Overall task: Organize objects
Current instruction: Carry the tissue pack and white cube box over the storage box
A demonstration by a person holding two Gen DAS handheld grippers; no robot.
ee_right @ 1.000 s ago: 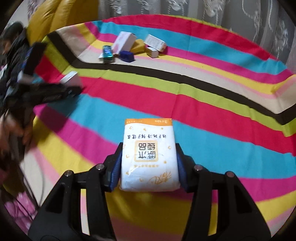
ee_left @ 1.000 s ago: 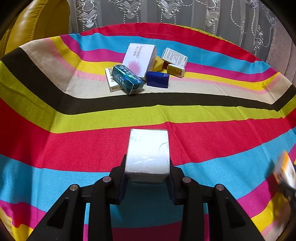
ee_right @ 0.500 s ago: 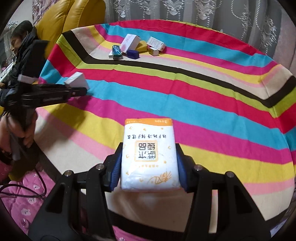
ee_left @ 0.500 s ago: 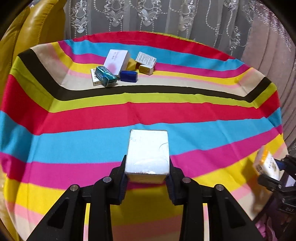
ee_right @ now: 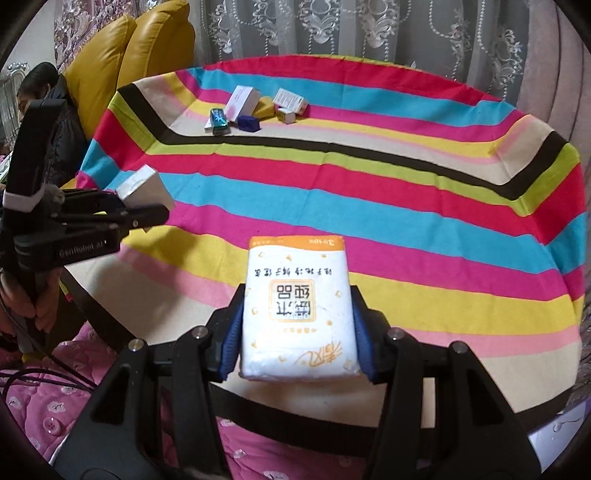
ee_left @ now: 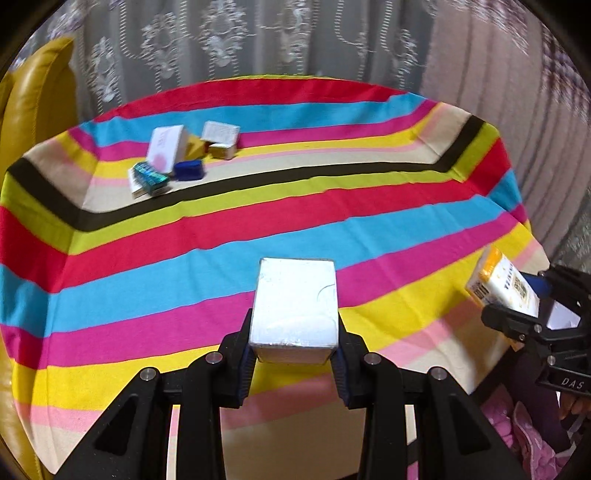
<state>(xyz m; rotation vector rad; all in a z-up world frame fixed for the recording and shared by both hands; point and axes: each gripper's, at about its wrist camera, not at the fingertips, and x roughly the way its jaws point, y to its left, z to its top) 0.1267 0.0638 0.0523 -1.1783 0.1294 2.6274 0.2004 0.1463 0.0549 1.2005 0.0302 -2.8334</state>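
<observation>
**Both grippers hold a packet above the near edge of the striped table**

The left gripper (ee_left: 293, 347) has its jaws clamped on a white box (ee_left: 295, 306), with the blue pads pressing against its 2 sides. The box juts forward from the fingers, above the pink and yellow bands of the striped tablecloth (ee_left: 332, 206).

The right gripper (ee_right: 297, 354) grips a white and orange tissue pack (ee_right: 297, 310) in the same way, pads tight against both sides, its printed face turned up. This pack hangs over the near rim of the table.

At the far side of the cloth lies a cluster of small boxes: a white and pink box (ee_right: 242, 101) leaning on a yellow one (ee_right: 266, 107), a teal box (ee_right: 218, 120), a dark blue box (ee_right: 249, 122) and 2 more white boxes (ee_right: 290, 99) just beside them.

A yellow armchair (ee_right: 155, 44) stands behind the table on the left, with lace curtains (ee_right: 332, 29) beyond.
</observation>
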